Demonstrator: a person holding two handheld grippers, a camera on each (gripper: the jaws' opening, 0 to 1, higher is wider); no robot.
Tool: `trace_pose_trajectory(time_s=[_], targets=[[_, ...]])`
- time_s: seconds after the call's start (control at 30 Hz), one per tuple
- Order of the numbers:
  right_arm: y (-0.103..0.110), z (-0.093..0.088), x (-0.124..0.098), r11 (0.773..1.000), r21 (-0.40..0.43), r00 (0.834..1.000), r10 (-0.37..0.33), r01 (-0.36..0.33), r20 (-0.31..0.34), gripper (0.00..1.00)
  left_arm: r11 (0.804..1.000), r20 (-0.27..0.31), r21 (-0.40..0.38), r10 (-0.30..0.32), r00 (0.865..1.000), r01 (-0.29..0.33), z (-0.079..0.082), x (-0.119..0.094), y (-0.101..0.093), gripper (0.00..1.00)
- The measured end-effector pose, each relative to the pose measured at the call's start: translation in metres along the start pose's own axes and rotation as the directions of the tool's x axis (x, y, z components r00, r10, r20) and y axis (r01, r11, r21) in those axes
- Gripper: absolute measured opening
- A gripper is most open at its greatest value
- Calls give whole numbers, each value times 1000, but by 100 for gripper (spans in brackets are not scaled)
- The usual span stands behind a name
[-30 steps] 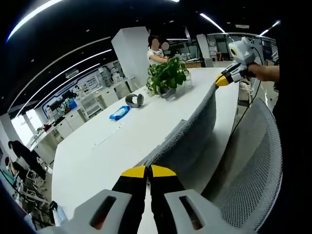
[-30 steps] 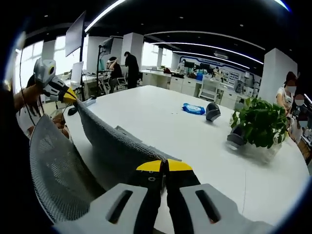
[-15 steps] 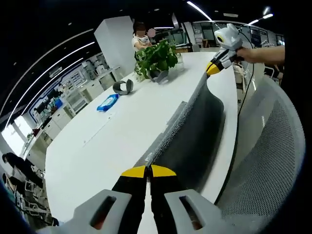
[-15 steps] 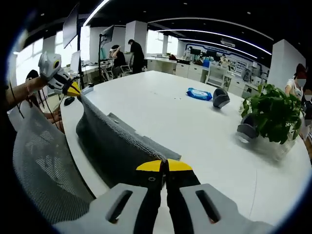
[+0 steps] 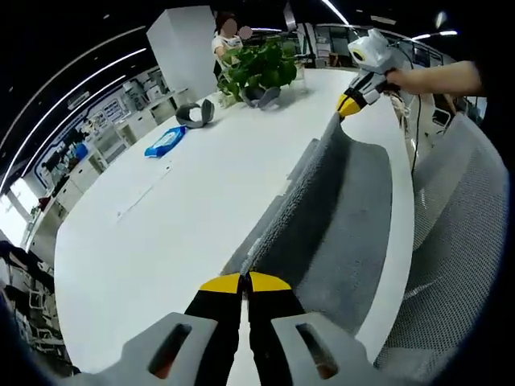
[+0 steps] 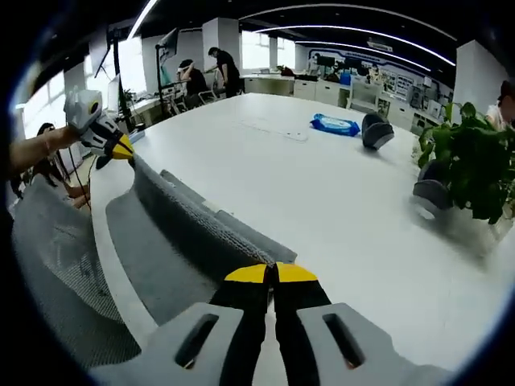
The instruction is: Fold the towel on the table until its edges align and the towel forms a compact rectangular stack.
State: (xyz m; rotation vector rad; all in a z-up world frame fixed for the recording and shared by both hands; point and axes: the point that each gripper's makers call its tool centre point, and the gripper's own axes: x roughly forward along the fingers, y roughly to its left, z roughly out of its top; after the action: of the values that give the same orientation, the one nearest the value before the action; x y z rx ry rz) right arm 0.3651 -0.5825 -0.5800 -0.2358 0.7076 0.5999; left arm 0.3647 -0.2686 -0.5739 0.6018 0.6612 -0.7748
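Now, both clamped on the grey towel: left hand-held gripper bottom centre, right hand-held gripper upper right, long axis stretched between above the desk.

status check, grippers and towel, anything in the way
Left gripper shut on one towel corner, right gripper shut on the other. Towel stretched between them, draped over the table edge. Plant and blue packet far off, nothing in the way.

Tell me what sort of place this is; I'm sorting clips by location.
Probably an open-plan office or lab: a large white table holding a potted plant, rows of desks with people in the background, and a mesh office chair beside the grey towel.
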Motion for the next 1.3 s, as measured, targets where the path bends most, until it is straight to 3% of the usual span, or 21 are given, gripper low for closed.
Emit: trace_pose_trajectory(time_s=[0.3, 0.5, 0.6, 0.9, 1.07, 1.23, 1.3], targets=[[-13, -7, 33, 1000, -2, 996, -13, 13, -88, 0, 999, -52, -50, -2, 999, 0, -9, 31, 16, 1], [-19, -11, 51, 1000, 2, 995, -27, 28, -98, 0, 997, -96, -73, 13, 995, -20, -20, 53, 22, 2], [-19, -16, 60, 998, -45, 991, -46, 41, -123, 0, 996, -109, -83, 18, 994, -27, -25, 63, 22, 2], [-21, -21, 77, 990, -120, 985, -88, 70, -150, 0, 999, -132, 16, 54, 990, -52, -32, 76, 24, 2], [-21, -22, 79, 989, -139, 985, -79, 57, -156, 1, 998, -130, 59, 38, 991, -30, -33, 82, 24, 5], [-20, -23, 80, 956, -293, 974, -88, 23, -210, 1, 981, -217, 195, 59, 974, -16, -31, 85, 21, 4], [-18, -25, 82, 917, -399, 967, -109, 10, -228, 1, 976, -227, 216, 69, 971, -19, -31, 87, 19, 4]])
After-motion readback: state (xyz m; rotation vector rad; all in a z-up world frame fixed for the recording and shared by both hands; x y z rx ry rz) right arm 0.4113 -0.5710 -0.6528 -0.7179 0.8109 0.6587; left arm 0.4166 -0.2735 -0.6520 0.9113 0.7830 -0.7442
